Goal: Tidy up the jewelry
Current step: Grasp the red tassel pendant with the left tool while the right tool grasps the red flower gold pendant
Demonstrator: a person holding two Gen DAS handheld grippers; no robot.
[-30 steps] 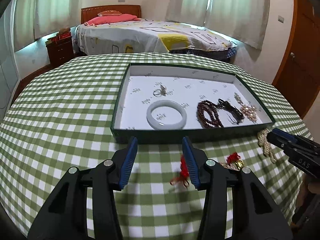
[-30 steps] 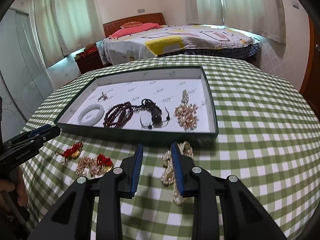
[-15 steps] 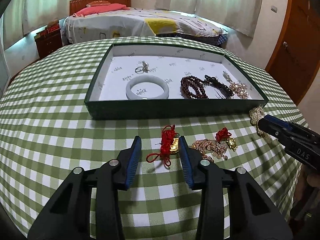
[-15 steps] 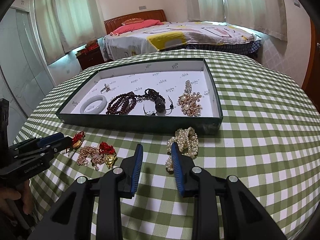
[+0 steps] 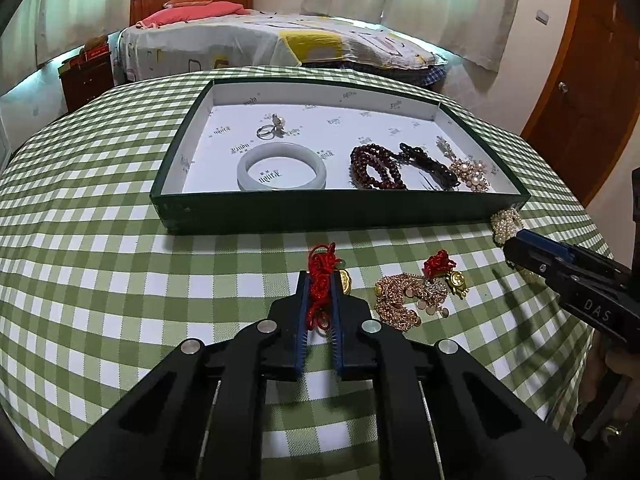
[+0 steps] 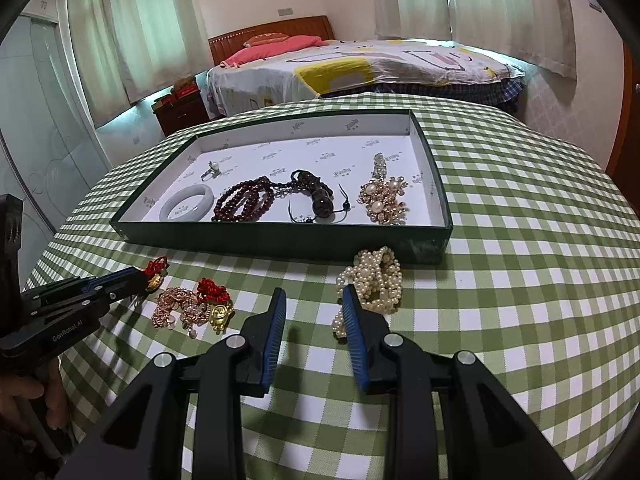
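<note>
My left gripper (image 5: 320, 276) is low over the checked cloth, its jaws closing on a red cord charm (image 5: 322, 256) with a gold pendant; the pads press on the cord. From the right wrist view the left gripper (image 6: 140, 277) holds the same red cord charm (image 6: 157, 267). My right gripper (image 6: 313, 291) stands open with nothing between its fingers, a pearl strand (image 6: 376, 280) just to its right. The green tray (image 5: 320, 212) holds a jade bangle (image 5: 280, 166), a ring (image 5: 270, 130), dark red beads (image 5: 374, 168) and a pearl brooch (image 5: 470, 170).
A gold chain pile (image 5: 400, 296) and a second red knot with a gold charm (image 5: 440, 264) lie between the two grippers. The round table's edge drops away close behind both grippers. A bed and a wooden door stand beyond.
The left gripper came down over the red cord charm and its jaws went from open on either side of it to shut on it. The right gripper stays much as it was.
</note>
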